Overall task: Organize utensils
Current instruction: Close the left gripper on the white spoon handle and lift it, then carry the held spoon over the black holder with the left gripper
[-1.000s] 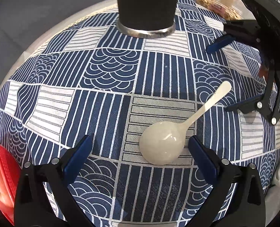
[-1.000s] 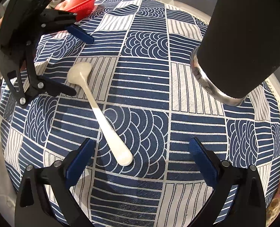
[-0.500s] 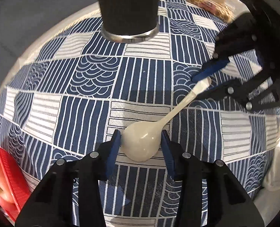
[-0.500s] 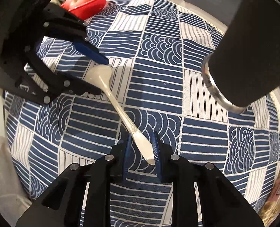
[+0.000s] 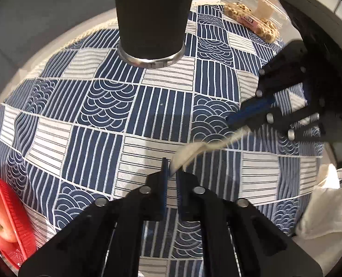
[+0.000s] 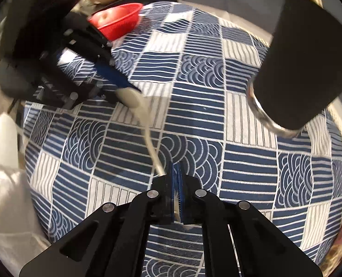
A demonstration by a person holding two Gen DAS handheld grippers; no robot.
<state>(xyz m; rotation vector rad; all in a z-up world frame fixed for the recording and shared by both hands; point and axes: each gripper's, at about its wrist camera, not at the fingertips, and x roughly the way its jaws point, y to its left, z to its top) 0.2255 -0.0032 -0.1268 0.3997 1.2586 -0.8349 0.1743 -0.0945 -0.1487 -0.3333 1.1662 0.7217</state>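
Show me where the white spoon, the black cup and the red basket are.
White spoon (image 6: 145, 120): right wrist view, on its curved neck below the bowl.
Black cup (image 5: 151, 16): left wrist view, on its dark side wall.
Red basket (image 6: 124, 26): right wrist view, on its outer mesh wall.

Both grippers point steeply down, facing each other. The left gripper (image 5: 172, 173) has its jaws nearly together, pinched on the spoon's (image 5: 189, 154) bowl edge. The right gripper (image 6: 176, 180) has just been closing and clamps the handle end, blue pads (image 6: 173, 184) almost touching.
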